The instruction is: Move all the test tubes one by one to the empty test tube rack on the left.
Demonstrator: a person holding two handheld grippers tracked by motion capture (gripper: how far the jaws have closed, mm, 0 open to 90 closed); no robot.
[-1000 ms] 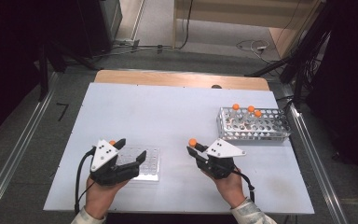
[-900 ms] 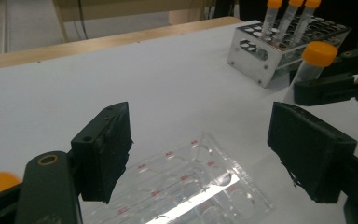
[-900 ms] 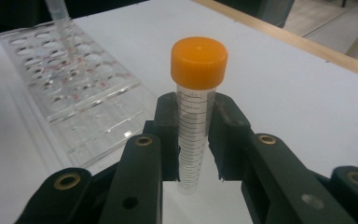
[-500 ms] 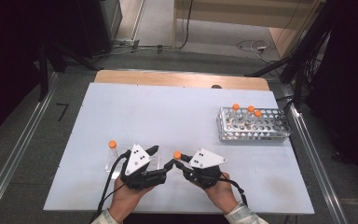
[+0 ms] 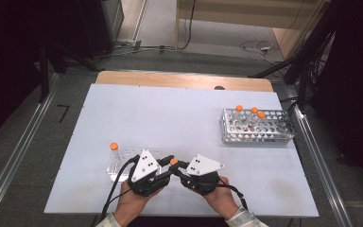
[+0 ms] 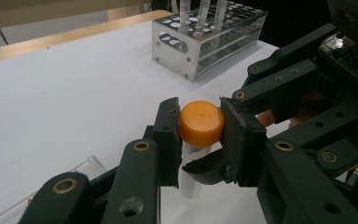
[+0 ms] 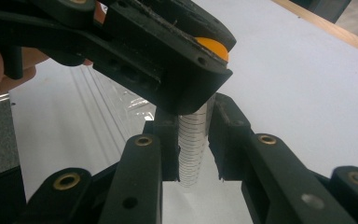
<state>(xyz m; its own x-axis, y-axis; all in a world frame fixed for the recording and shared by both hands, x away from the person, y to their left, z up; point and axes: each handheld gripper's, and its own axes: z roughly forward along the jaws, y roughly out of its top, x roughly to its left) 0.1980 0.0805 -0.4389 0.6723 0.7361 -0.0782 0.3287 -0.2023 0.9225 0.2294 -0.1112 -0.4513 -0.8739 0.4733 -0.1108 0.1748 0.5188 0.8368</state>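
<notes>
**Two claws on one capped tube**

The left claw (image 6: 199,128) pinches the smooth orange cap (image 6: 201,123) of a clear graduated tube (image 7: 192,144), while the right claw (image 7: 193,142) pinches its ribbed-marked barrel, near the front edge of the matte white surface (image 5: 170,113). A transparent plastic tray (image 5: 123,163) lies just left; the perforated metal rack (image 5: 257,127) stands well apart, with open room between.
</notes>
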